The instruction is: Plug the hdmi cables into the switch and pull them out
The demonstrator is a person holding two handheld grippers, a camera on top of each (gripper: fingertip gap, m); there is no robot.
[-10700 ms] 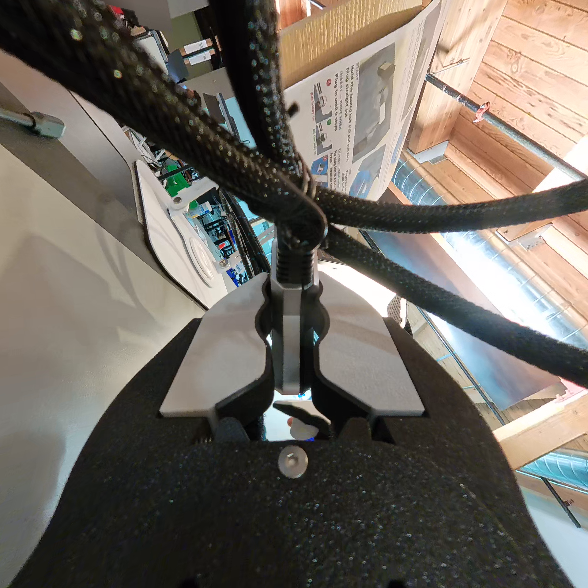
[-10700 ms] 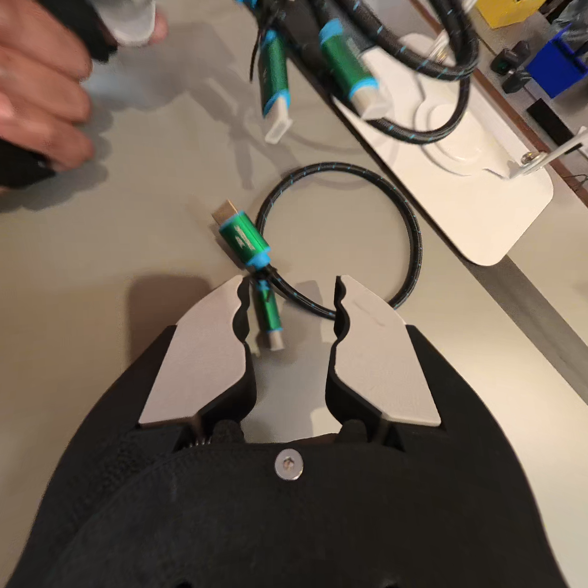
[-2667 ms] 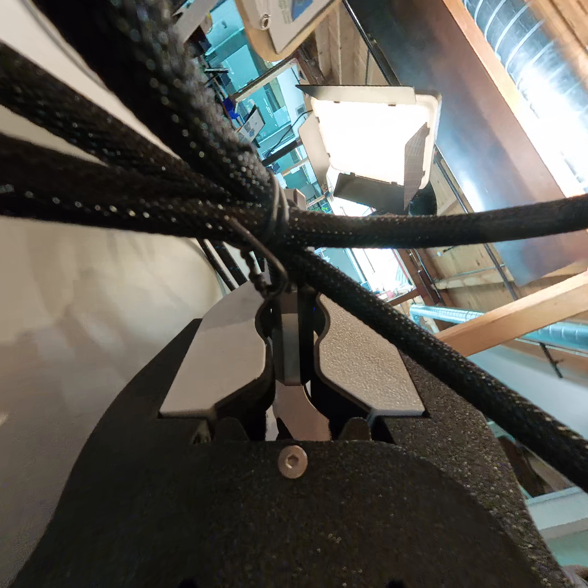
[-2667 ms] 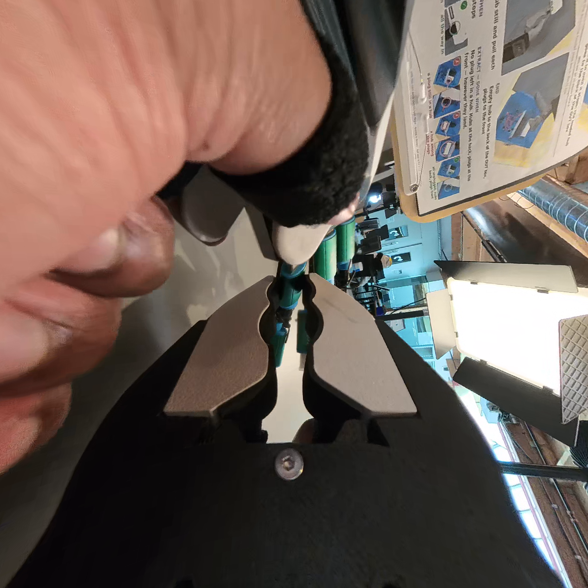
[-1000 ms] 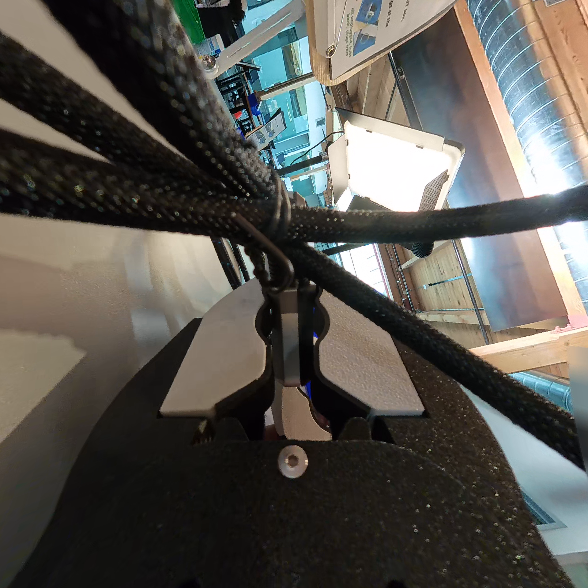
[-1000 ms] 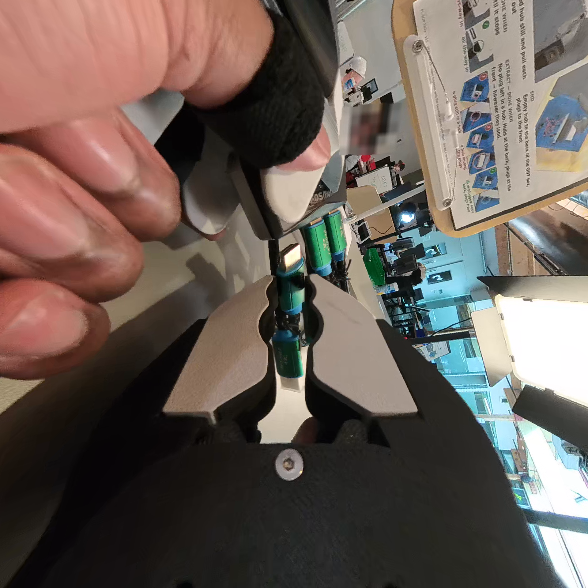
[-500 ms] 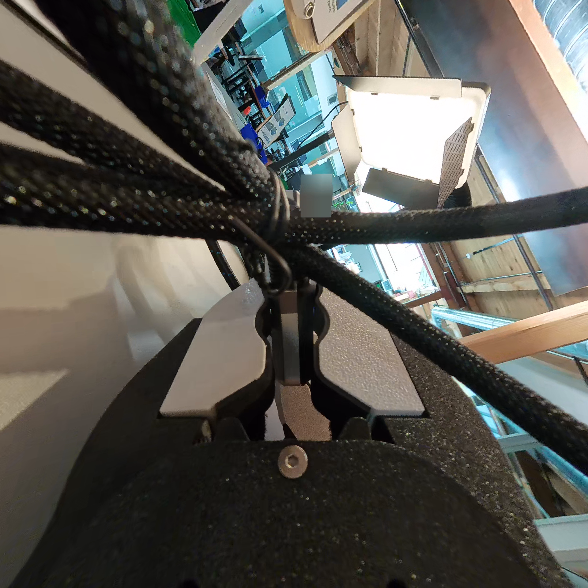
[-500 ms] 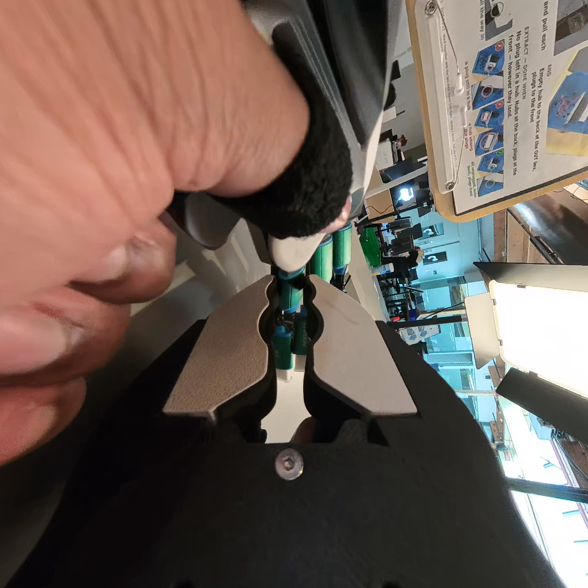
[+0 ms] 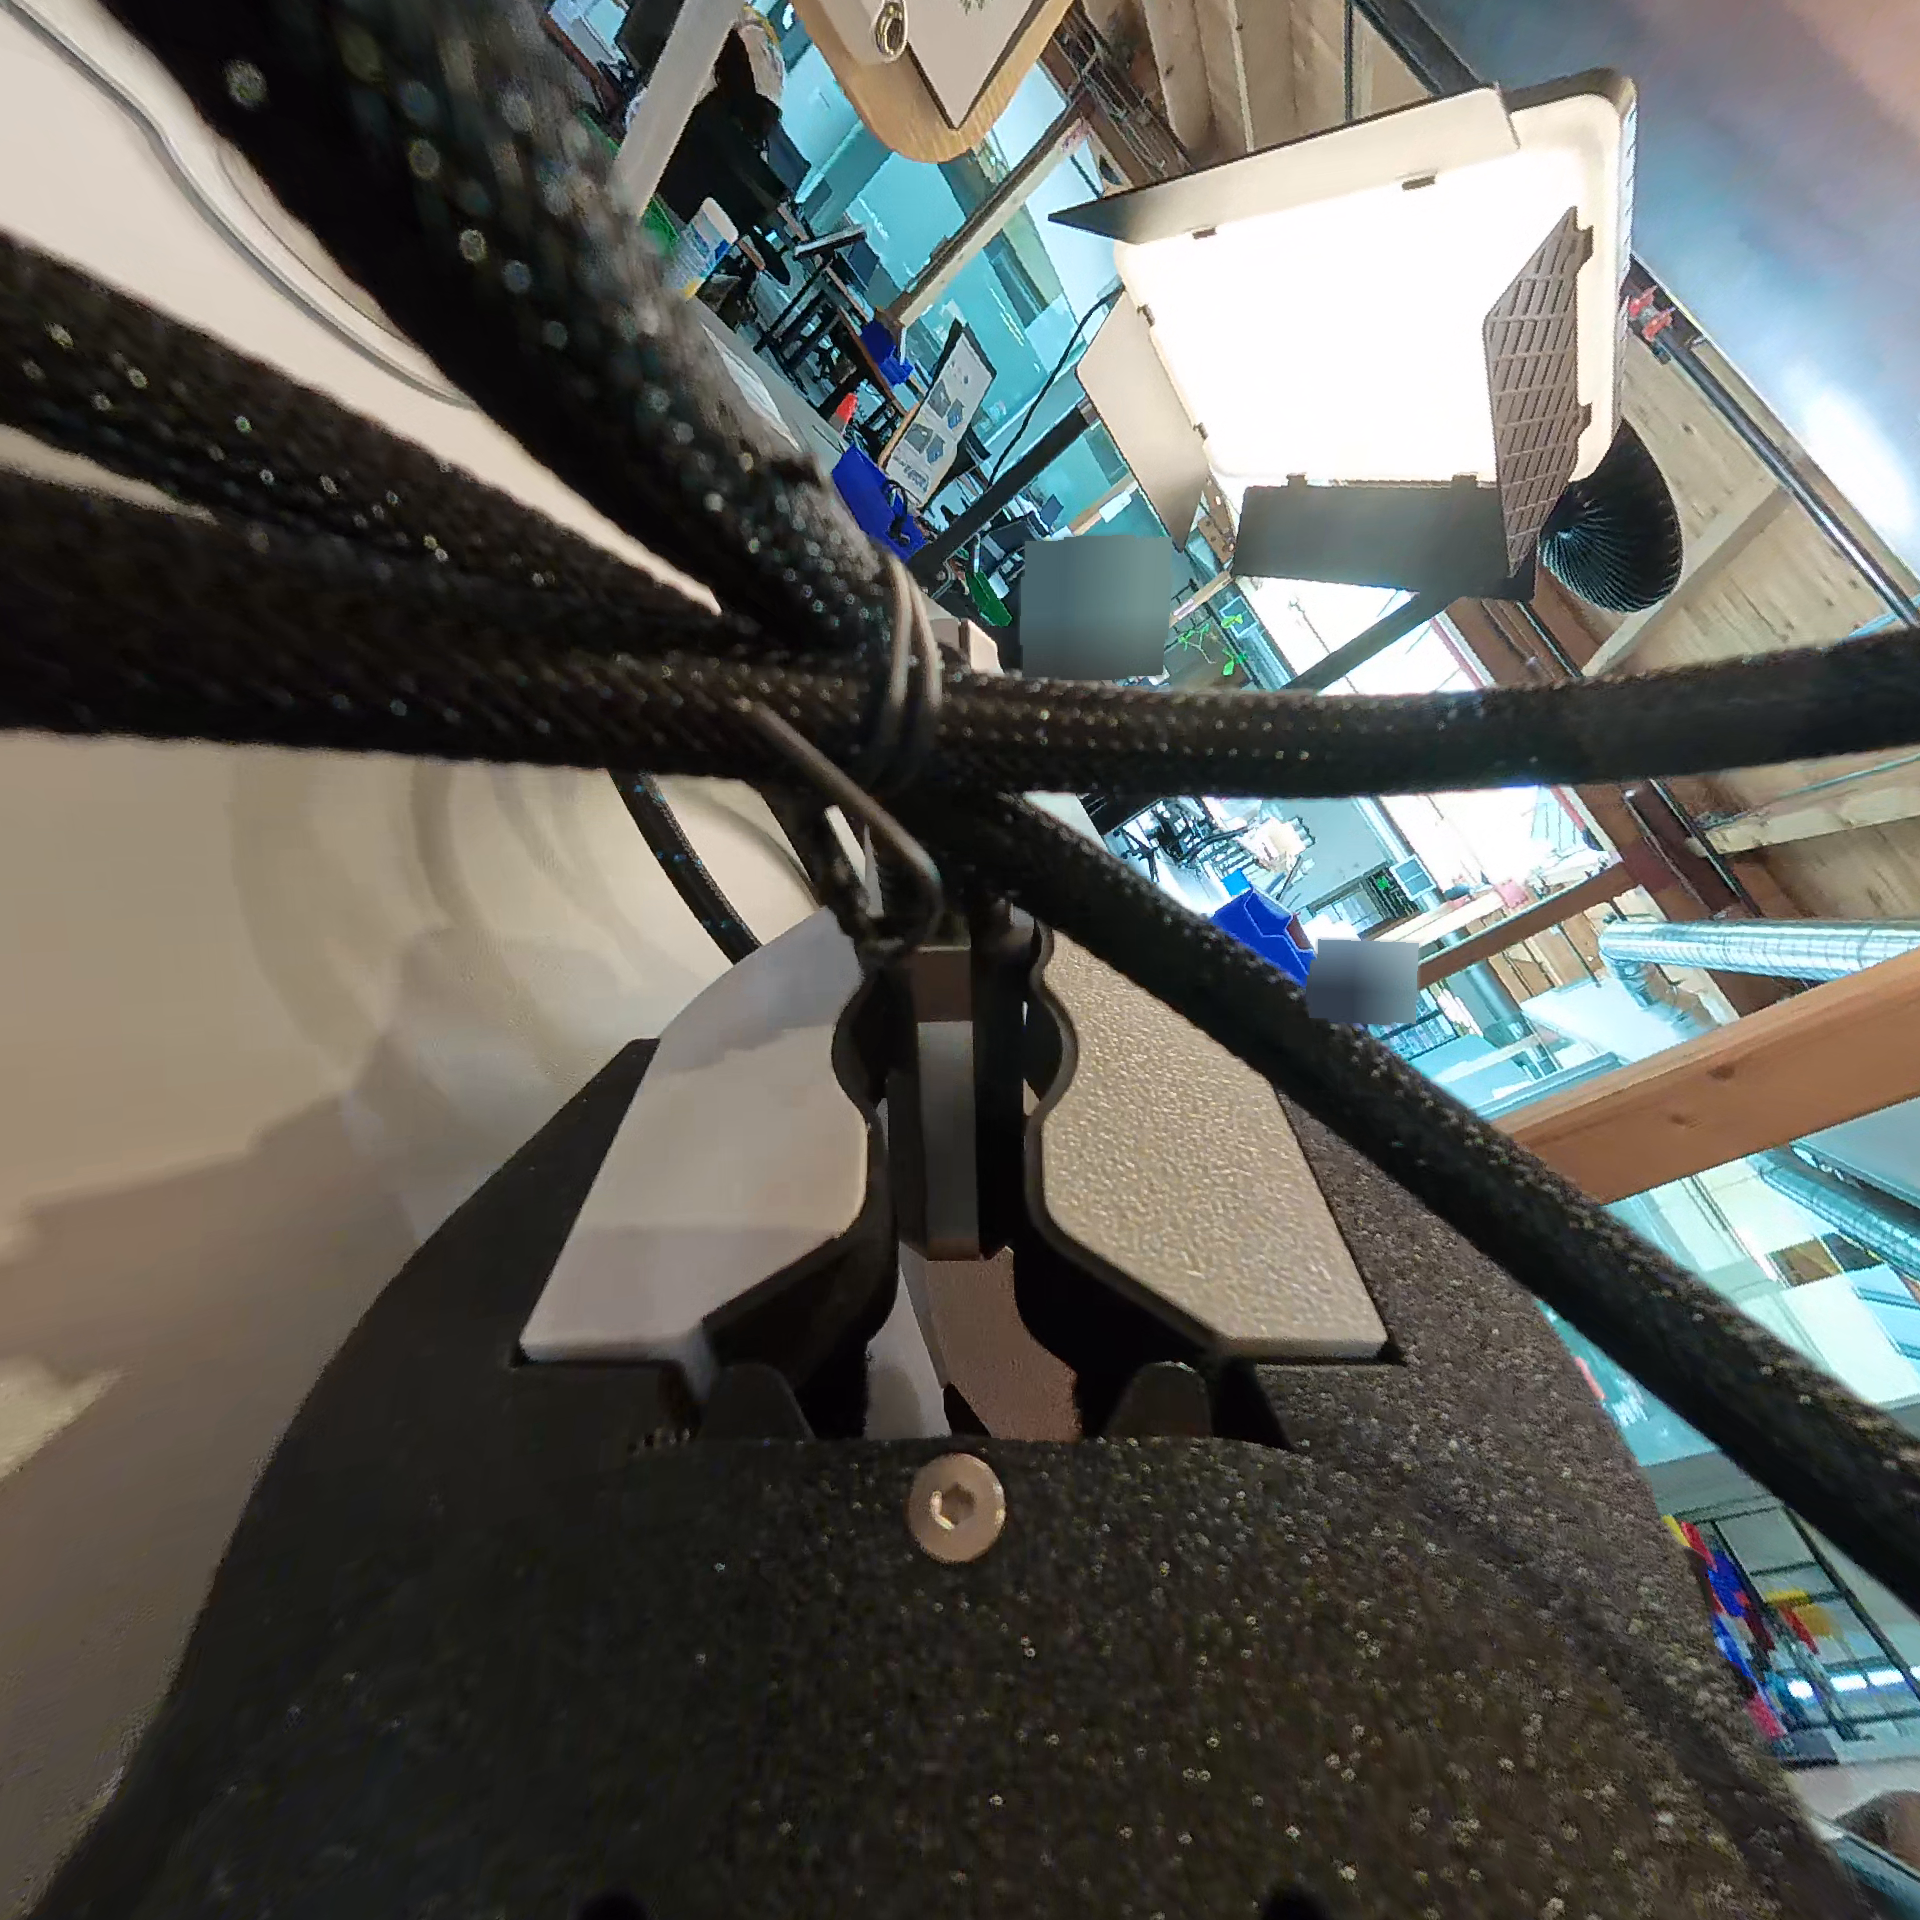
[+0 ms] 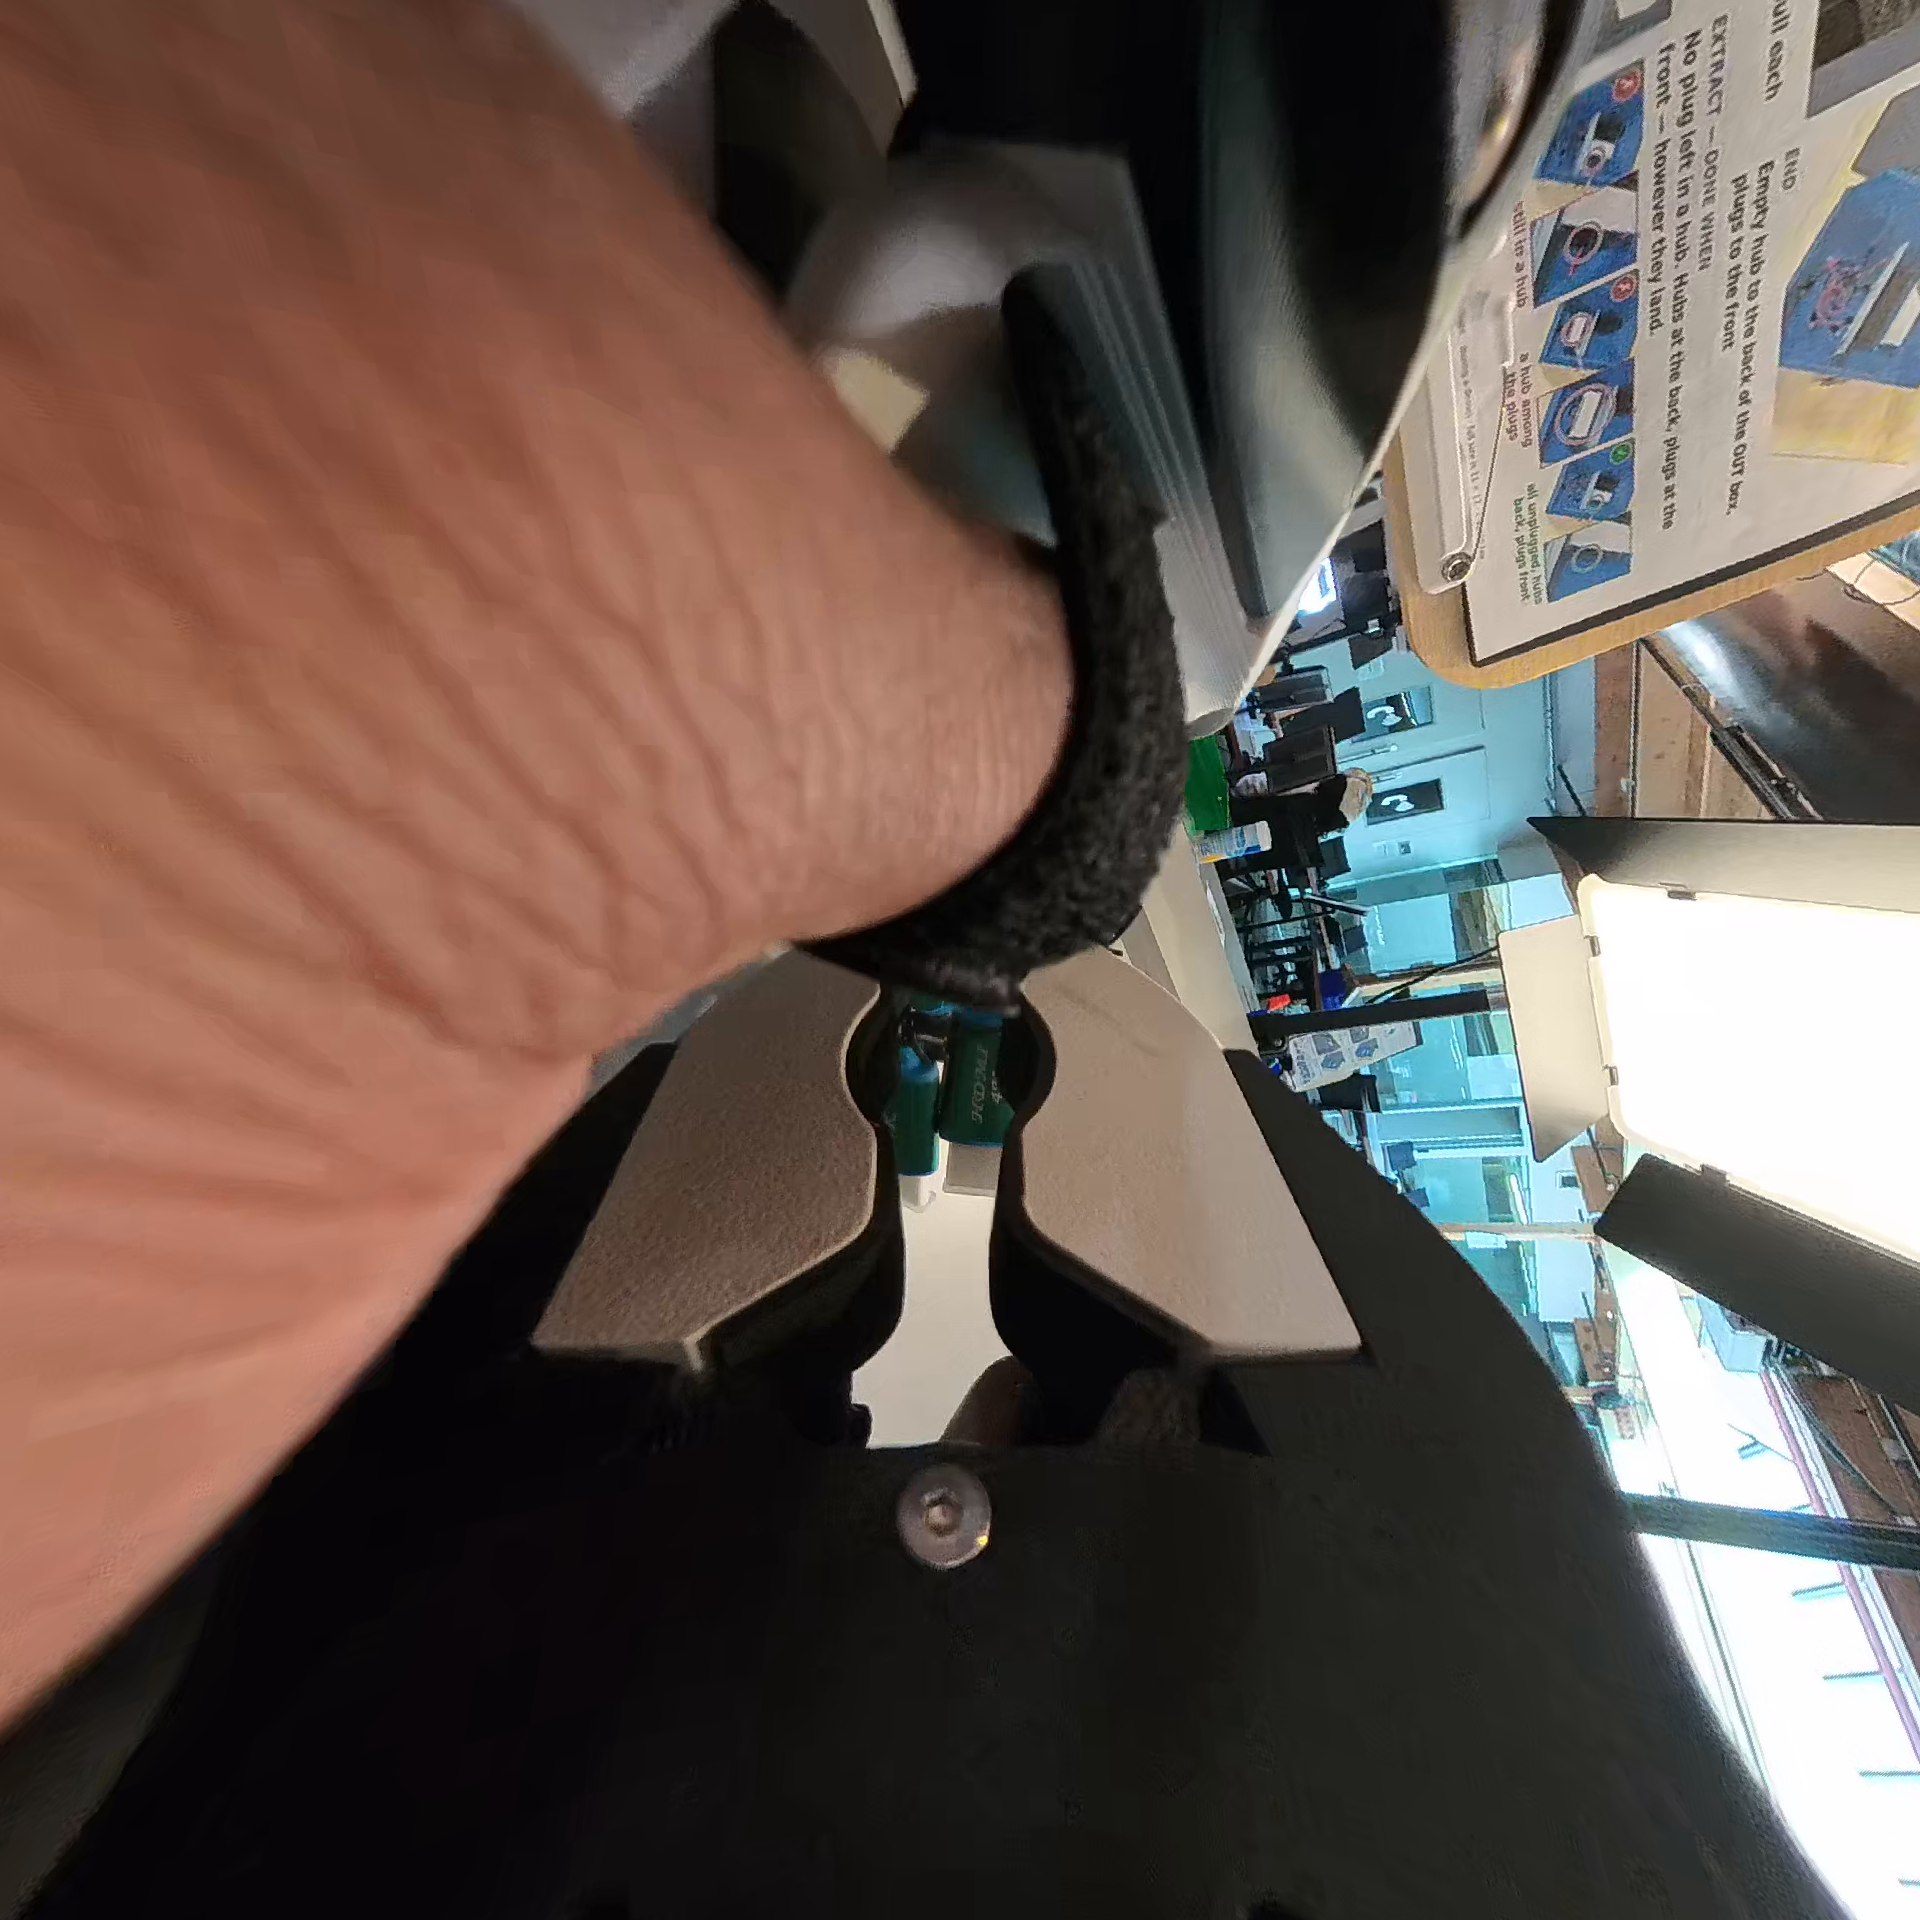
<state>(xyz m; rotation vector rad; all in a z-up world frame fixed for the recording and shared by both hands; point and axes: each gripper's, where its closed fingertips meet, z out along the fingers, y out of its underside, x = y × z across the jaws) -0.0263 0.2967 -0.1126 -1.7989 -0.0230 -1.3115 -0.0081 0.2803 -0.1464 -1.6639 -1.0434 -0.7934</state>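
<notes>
— Plugs (image 10: 971, 1091), green, two of them: where are they in the right wrist view?

— Well left of the lamp (image 10: 1766, 1039), in the notch of the right gripper (image 10: 945, 1029). Its fingers (image 10: 1143, 1143) stand close together with the plugs filling the slot between them, so I read it as clamped on them. The tips themselves are hidden.

— Hidden by what?

— A hand (image 10: 468, 623) with a black strap (image 10: 1091, 810), pressed right down on the fingertips. It fills everything left of the lamp. A second ago a plug's metal tip stood clear above the fingers. Now the strap covers that spot, and whether the tip touches anything I cannot tell.

— And the left wrist view?

— The left gripper (image 9: 951, 966) is closed on a grey hub (image 9: 945, 1132), with both fingers (image 9: 1174, 1195) flat against its sides. It sits below the lamp (image 9: 1351, 312) and to its left.

— Anything around the hub?

— Black braided cables (image 9: 1351, 727) fan out just above it, bunched by a thin tie (image 9: 904, 665), and they cross under the lamp. The table (image 9: 208, 935) fills the far left.

— Any change there?

— Hardly any. The grip on the hub looks the same as half a second ago, and only the lamp has slid a little in the frame. The plugs do not show in this view.
</notes>
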